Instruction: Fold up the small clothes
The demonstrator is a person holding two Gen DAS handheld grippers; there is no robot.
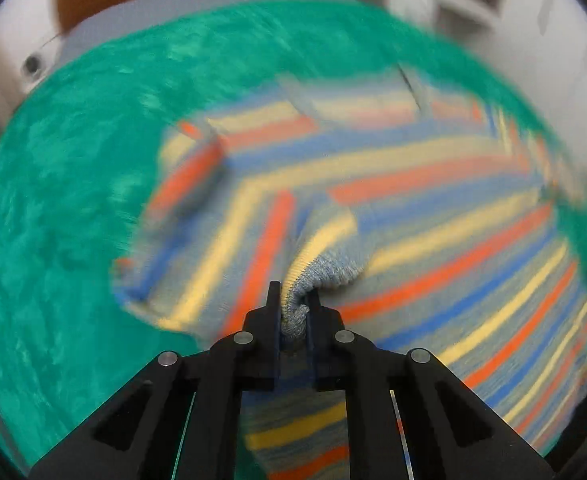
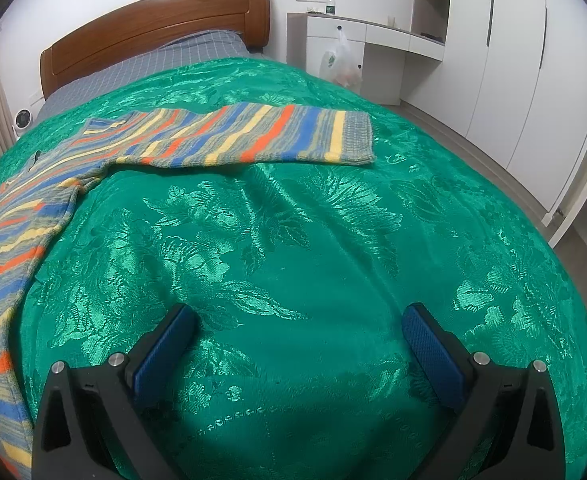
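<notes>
A small striped knit sweater [image 1: 433, 208] in blue, orange, yellow and grey lies on a green bedspread [image 1: 65, 200]. My left gripper [image 1: 293, 300] is shut on the sweater's grey ribbed cuff and holds the sleeve over the sweater's body; that view is motion-blurred. In the right wrist view the sweater [image 2: 13, 216] lies at the left, with its other sleeve [image 2: 261, 136] stretched flat to the right. My right gripper [image 2: 299, 332] is open and empty, low over bare bedspread [image 2: 313, 240], well in front of that sleeve.
A wooden headboard [image 2: 153, 20] and a grey checked sheet [image 2: 165, 60] are at the far end. White drawers with a hanging plastic bag [image 2: 341, 66] and wardrobes [image 2: 505, 64] stand to the right. The bed edge drops to the floor on the right.
</notes>
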